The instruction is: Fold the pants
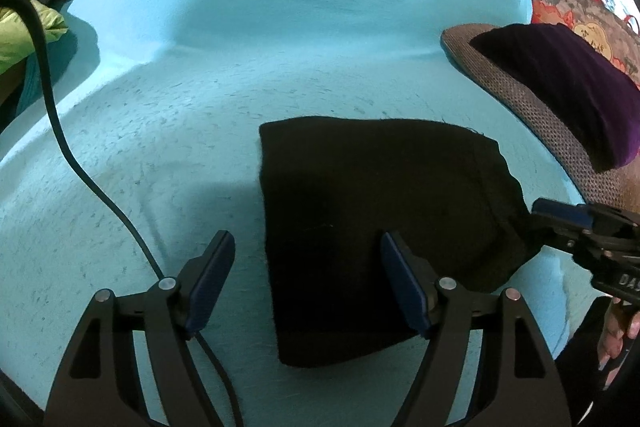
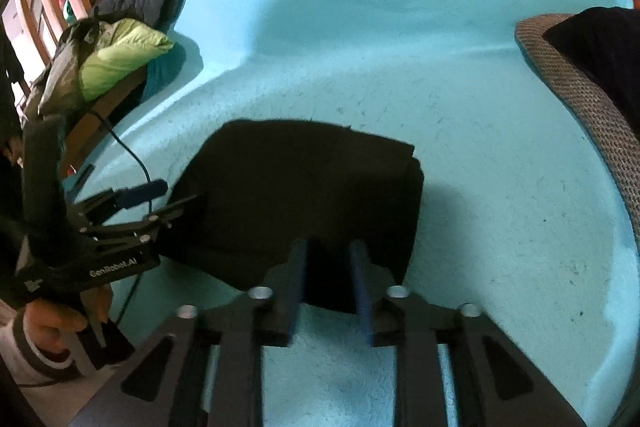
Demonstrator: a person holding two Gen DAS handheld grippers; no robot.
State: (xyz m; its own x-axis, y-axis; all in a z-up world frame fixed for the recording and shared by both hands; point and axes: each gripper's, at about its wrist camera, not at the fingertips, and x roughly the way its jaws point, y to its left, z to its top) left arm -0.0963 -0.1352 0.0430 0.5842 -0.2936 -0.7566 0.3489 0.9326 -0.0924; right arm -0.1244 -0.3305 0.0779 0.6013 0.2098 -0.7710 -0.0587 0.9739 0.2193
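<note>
The black pants (image 1: 372, 223) lie folded into a compact block on the turquoise blanket (image 1: 240, 67). My left gripper (image 1: 308, 247) is open, its right finger over the pants' near left part, its left finger over bare blanket. In the right wrist view the pants (image 2: 300, 187) sit just ahead of my right gripper (image 2: 328, 251), whose fingers are partly apart at the fold's near edge, with nothing clamped between them. The left gripper (image 2: 156, 195) shows at the pants' left edge. The right gripper (image 1: 560, 219) shows at the pants' right edge.
A grey woven basket (image 1: 532, 107) holding a dark purple garment (image 1: 568, 83) stands at the right. A lime green and dark jacket pile (image 2: 112, 55) lies at the far left. A black cable (image 1: 80, 163) trails across the blanket on the left.
</note>
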